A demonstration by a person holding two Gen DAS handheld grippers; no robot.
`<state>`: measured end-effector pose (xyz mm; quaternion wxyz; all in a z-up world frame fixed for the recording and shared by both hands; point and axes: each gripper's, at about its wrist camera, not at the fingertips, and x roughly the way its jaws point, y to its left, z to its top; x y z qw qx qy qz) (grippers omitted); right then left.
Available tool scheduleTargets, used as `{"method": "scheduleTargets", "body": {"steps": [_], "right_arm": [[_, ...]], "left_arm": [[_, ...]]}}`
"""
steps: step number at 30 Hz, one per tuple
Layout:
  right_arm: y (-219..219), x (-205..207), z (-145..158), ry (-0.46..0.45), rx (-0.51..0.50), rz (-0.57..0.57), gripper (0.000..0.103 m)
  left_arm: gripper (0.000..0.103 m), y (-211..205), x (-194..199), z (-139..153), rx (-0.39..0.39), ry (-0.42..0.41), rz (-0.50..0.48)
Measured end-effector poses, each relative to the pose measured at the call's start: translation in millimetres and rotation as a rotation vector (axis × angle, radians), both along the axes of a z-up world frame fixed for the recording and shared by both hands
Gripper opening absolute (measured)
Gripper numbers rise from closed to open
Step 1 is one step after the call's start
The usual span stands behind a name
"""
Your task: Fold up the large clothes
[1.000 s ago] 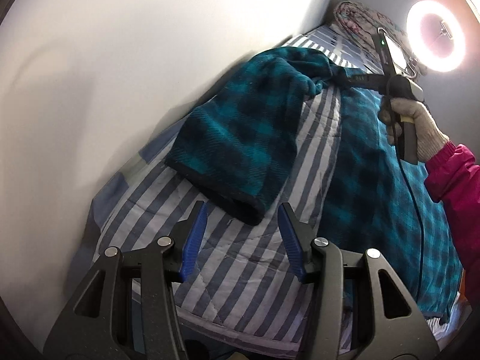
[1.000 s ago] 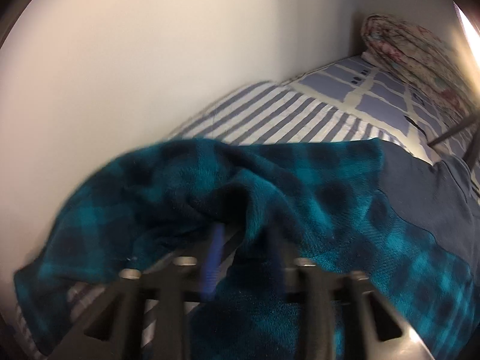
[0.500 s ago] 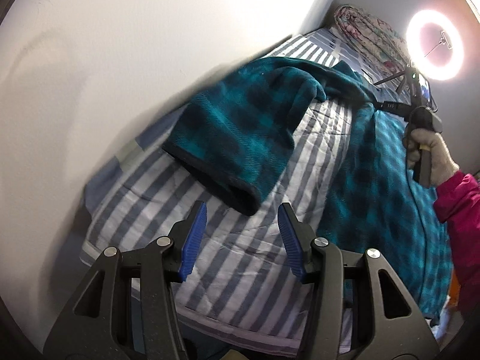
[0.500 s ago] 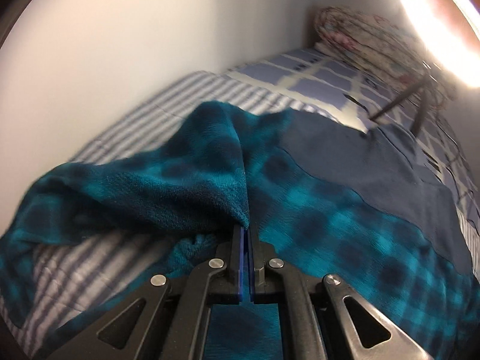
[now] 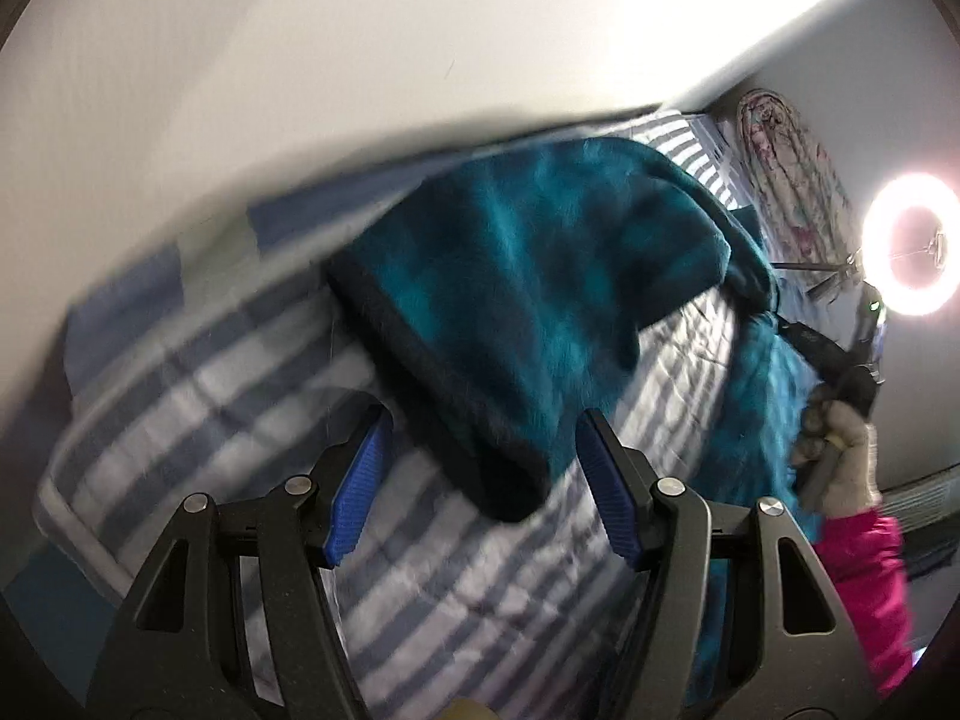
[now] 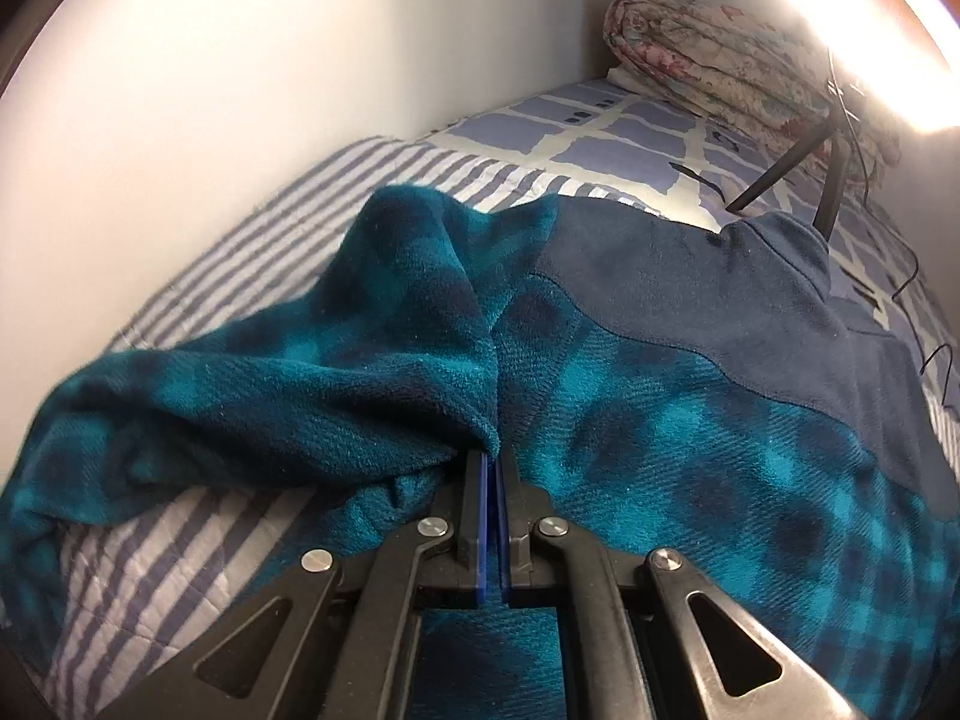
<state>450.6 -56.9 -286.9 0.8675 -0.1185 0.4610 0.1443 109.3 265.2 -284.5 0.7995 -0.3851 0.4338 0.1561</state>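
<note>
We see our right gripper (image 6: 492,468) pinched tight on a fold of the teal plaid fleece (image 6: 660,420) where the sleeve meets the body, its blue pads pressed together with cloth at their tips. The fleece lies spread on the striped bed (image 6: 180,312), its navy yoke toward 1 o'clock in the right wrist view. Our left gripper (image 5: 480,468) has just been opening; its jaws stand wide and hold nothing, with the sleeve (image 5: 528,276) and its dark cuff (image 5: 498,480) lying between the pads untouched. At 3 o'clock in the left wrist view, our gloved right hand (image 5: 840,450) shows above a pink cuff. A rolled floral quilt (image 6: 720,54) sits at 1 o'clock by the wall, beside a ring light (image 5: 912,246).
</note>
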Motion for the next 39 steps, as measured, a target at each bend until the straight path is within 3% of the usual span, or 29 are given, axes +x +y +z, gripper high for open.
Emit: {"method": "scheduleTargets", "body": {"steps": [1,2,3,4,7,10,12,18,21,23,27,31,35,39], "right_arm": [[0.1,0.0,0.8,0.008,0.014,0.006,0.0],[0.7,0.1,1.6,0.016,0.028,0.015,0.002],[0.9,-1.4,4.1,0.023,0.047,0.023,0.005],[-0.2,-3.3,7.1,0.025,0.066,0.023,0.008],[-8.9,-15.4,21.5,0.039,0.154,0.006,0.034],[-15.6,-35.8,30.2,0.102,0.264,0.018,0.033],[-10.5,-49.3,26.4,0.137,0.253,0.022,0.033],[34.7,-58.0,-23.0,0.243,0.257,0.029,0.032],[47.3,-57.7,-20.8,0.243,0.246,0.025,0.033],[45.4,-60.9,-4.5,0.271,0.284,0.071,0.033],[35.3,-65.8,46.2,0.23,0.32,0.106,0.034],[63.1,-53.9,82.7,0.211,0.301,0.156,0.035],[109.3,-27.1,86.1,0.243,0.242,0.188,0.04],[136.8,1.6,64.1,0.325,0.246,0.143,0.038]], "left_arm": [[0.041,-3.9,4.6,2.3,0.048,0.006,-0.011],[0.008,-7.8,9.8,2.9,0.081,0.013,-0.03],[0.006,-14.1,14.6,5.0,0.107,0.015,-0.057],[0.006,-16.8,14.9,7.5,0.126,0.001,-0.064],[0.005,-34.5,10.3,32.4,0.225,-0.053,-0.108],[0.005,-51.7,-2.9,70.5,0.373,-0.121,-0.161],[0.005,-60.4,-12.4,95.5,0.456,-0.168,-0.182],[0.004,-66.0,-18.2,135.1,0.535,-0.242,-0.225],[0.004,-71.7,-23.6,145.3,0.555,-0.267,-0.252],[0.004,-79.8,-25.5,149.5,0.576,-0.284,-0.286],[0.004,-99.2,-29.5,142.9,0.601,-0.288,-0.39],[0.004,-118.6,-37.7,126.1,0.597,-0.271,-0.475],[0.004,-137.5,-45.9,108.8,0.624,-0.248,-0.559],[0.004,-144.0,-48.4,92.8,0.597,-0.23,-0.581]]}}
